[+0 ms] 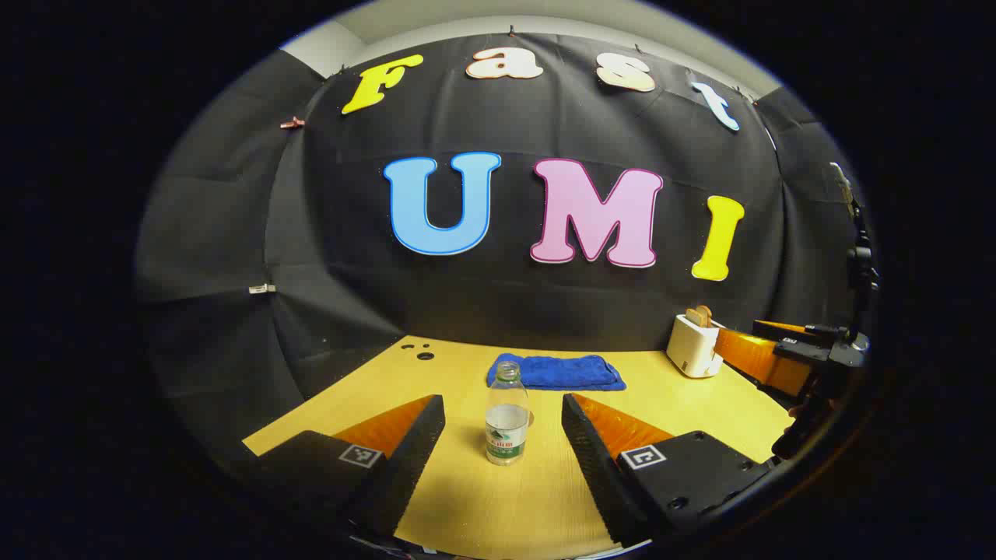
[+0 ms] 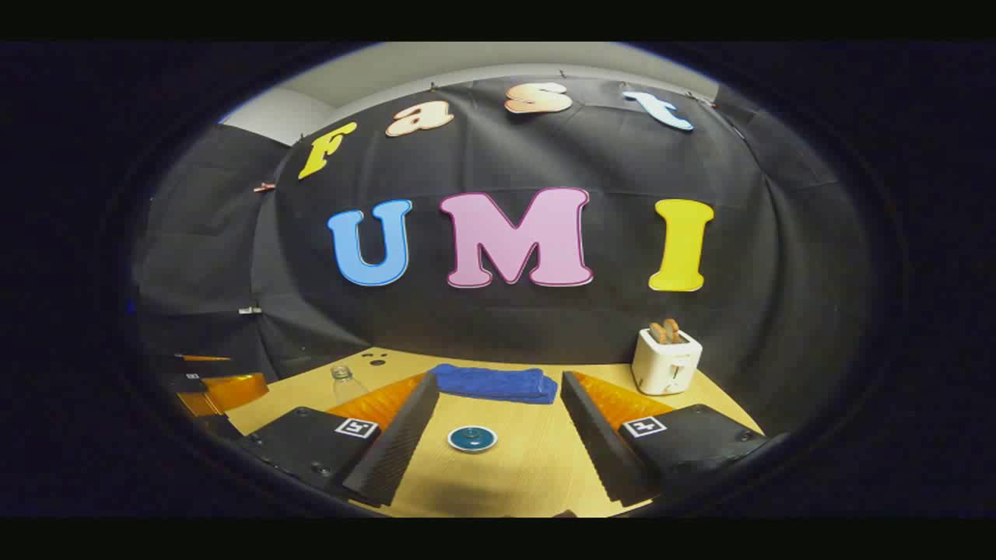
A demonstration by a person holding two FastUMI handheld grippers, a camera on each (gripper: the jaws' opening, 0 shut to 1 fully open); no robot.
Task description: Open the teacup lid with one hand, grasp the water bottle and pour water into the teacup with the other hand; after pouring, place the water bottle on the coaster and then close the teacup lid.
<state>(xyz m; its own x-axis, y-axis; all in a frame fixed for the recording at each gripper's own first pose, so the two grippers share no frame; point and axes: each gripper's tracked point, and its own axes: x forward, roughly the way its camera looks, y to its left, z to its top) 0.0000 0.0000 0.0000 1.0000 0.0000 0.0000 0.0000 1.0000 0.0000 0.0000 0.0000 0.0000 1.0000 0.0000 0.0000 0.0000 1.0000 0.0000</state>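
Observation:
A clear plastic water bottle (image 1: pixel 506 424), partly full and without a cap, stands upright on the yellow table (image 1: pixel 498 505). My left gripper (image 1: pixel 502 403) is open, and the bottle stands between its fingers without touching them. In the right gripper view a small round teal lid with a pale rim (image 2: pixel 472 439) sits low on the table; I cannot tell what is beneath it. My right gripper (image 2: pixel 499 381) is open, its fingers on either side of the lid and clear of it. The bottle (image 2: pixel 346 383) peeks out behind its left finger.
A folded blue towel (image 1: pixel 556 372) lies at the back of the table, with a white toaster (image 1: pixel 694 346) holding toast to its right. The right gripper (image 1: pixel 786 358) reaches in from the right edge. Small dark holes (image 1: pixel 420 350) mark the table's back left.

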